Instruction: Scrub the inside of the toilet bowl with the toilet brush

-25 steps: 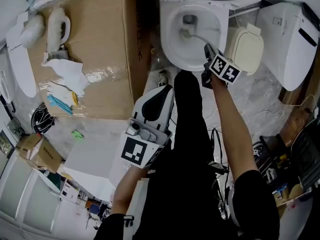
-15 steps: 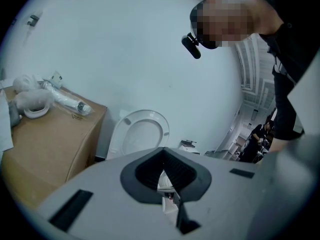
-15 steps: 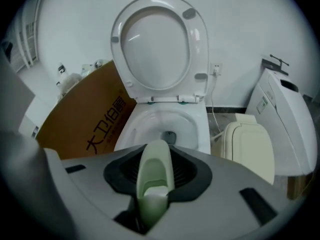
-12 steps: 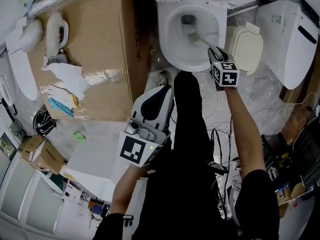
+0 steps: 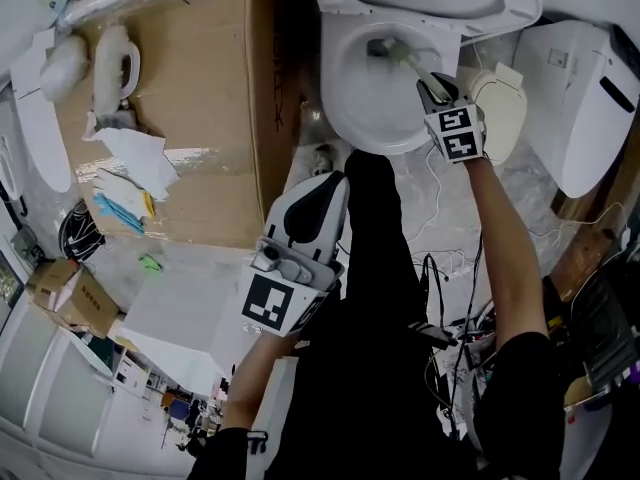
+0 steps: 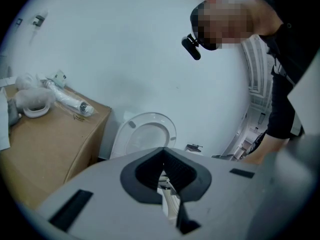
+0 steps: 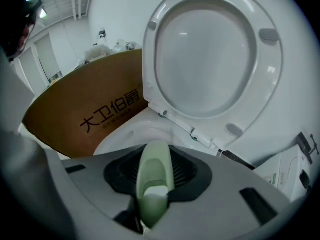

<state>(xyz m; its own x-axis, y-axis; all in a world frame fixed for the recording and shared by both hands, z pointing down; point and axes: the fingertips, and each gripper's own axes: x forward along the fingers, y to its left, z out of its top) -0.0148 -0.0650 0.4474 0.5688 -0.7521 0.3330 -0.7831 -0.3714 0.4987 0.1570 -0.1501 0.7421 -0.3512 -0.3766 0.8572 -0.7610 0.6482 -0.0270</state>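
The white toilet bowl [image 5: 352,118] stands at the top of the head view with its seat and lid [image 7: 215,49] raised. My right gripper [image 5: 432,92] hangs over the bowl's right rim, shut on the pale green handle of the toilet brush [image 7: 154,181]. The brush head [image 5: 383,48] reaches to the far side of the bowl, near the drain. My left gripper [image 5: 318,203] is held back by the person's body, well short of the bowl, jaws shut with nothing between them [image 6: 162,176].
A large cardboard box [image 5: 190,98] stands left of the toilet, with white parts and crumpled paper [image 5: 135,148] on top. Another white toilet unit [image 5: 585,88] and a cream cover [image 5: 500,108] stand at the right. Cables [image 5: 450,298] trail on the floor.
My right gripper has pushed up and slightly right, carrying the brush head from the bowl's middle to its far side. The left gripper has stayed put.
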